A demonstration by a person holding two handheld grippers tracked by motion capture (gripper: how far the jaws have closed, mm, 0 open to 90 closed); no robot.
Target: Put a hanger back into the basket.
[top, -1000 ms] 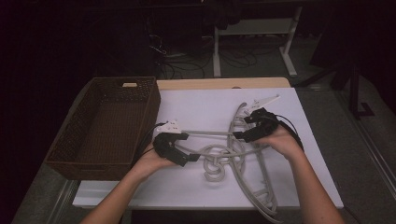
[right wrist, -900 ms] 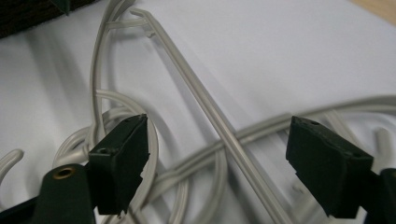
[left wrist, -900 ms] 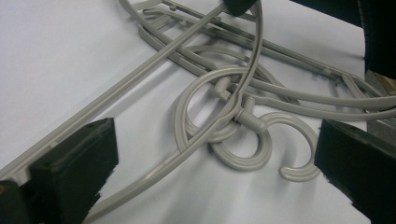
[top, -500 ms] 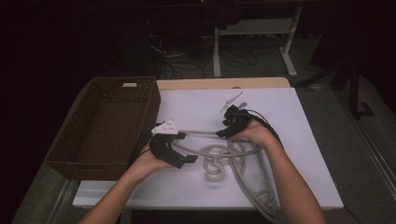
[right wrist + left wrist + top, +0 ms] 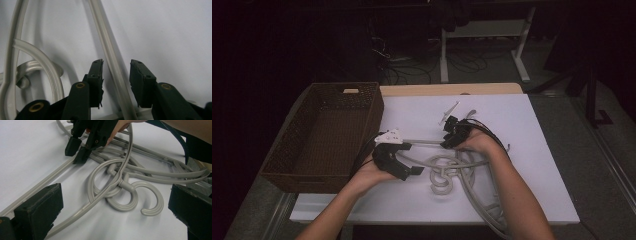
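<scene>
Several grey plastic hangers (image 5: 443, 172) lie tangled on the white table top (image 5: 542, 150), their hooks interlocked (image 5: 125, 186). My left gripper (image 5: 412, 173) stands open just left of the hooks, its jaws wide apart on either side of them (image 5: 115, 197) without touching. My right gripper (image 5: 447, 144) is farther back and to the right, at a straight hanger bar (image 5: 110, 57). Its jaws straddle the bar with a gap on each side (image 5: 116, 67), so it is open. The left gripper view shows the right gripper (image 5: 76, 153) from the front, over that same bar.
A brown wicker basket (image 5: 327, 140) stands empty at the table's left, close beside my left hand. Hanger shoulders trail toward the front edge under the right forearm (image 5: 517, 195). Beyond the table a dark floor holds cables and a white stand (image 5: 522, 65).
My right gripper has moved left along the hanger bar toward the left gripper. The raised hanger arc has come down flatter on the table. The left gripper has hardly moved.
</scene>
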